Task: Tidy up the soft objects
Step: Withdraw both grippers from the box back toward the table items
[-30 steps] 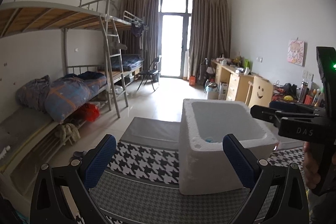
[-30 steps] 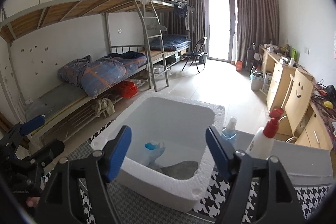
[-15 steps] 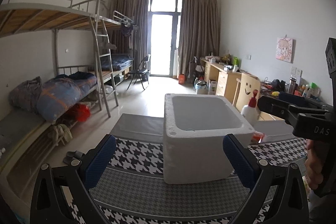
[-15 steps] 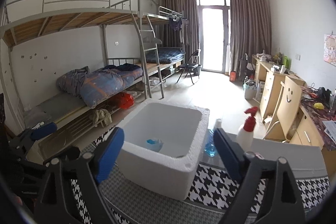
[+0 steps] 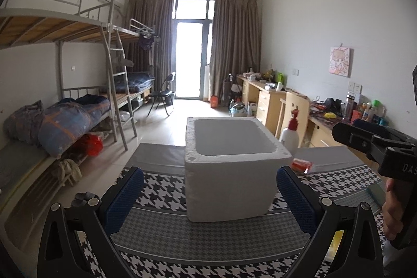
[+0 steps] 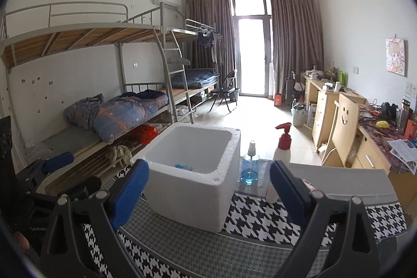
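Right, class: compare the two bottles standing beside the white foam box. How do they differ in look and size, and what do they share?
The spray bottle with the red trigger head is white and opaque; the small blue bottle is clear and blue. The red-headed bottle stands taller; the blue bottle is shorter, with a slim pale sprayer top. The blue bottle stands nearer the foam box; the red-headed one stands farther right. Both stand upright on the grey mat.

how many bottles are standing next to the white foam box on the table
2: a blue glass spray bottle right beside the foam box, and a white red-capped pump bottle further right. The box could hide others.
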Available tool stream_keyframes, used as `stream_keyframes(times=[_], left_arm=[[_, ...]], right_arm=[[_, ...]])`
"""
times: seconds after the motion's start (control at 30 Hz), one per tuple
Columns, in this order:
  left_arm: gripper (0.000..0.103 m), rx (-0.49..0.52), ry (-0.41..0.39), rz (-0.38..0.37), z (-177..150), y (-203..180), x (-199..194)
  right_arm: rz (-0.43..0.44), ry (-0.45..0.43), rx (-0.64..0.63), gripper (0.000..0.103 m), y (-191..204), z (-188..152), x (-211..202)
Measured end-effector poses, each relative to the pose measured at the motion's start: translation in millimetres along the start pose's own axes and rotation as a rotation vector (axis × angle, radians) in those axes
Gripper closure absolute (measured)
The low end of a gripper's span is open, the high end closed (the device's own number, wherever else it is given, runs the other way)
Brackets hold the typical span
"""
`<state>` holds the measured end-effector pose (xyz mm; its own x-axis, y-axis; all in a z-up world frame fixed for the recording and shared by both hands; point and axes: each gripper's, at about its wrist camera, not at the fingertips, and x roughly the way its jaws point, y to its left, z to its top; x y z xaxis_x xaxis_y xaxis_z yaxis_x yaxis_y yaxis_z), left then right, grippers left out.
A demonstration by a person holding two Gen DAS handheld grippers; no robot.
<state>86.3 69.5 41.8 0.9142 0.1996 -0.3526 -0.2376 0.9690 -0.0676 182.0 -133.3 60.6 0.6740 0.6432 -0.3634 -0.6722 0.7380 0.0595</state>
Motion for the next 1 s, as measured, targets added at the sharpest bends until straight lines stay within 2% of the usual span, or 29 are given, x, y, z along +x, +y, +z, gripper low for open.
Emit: stream_keyframes(times=[0.6,1.0], left_arm=[[0.001,0.040,-0.015,-0.089,-7.6,-29.5,-21.6],[0.001,0.041,-0.036,-0.153,-24.2,-50.6,-24.4]], right_arm=[[-0.073,-0.064,0.009,0.007,-3.7,-31.8,-57.3],[-0.137,-0.061,0.054,0.007,-19.6,-53.5,-77.3]])
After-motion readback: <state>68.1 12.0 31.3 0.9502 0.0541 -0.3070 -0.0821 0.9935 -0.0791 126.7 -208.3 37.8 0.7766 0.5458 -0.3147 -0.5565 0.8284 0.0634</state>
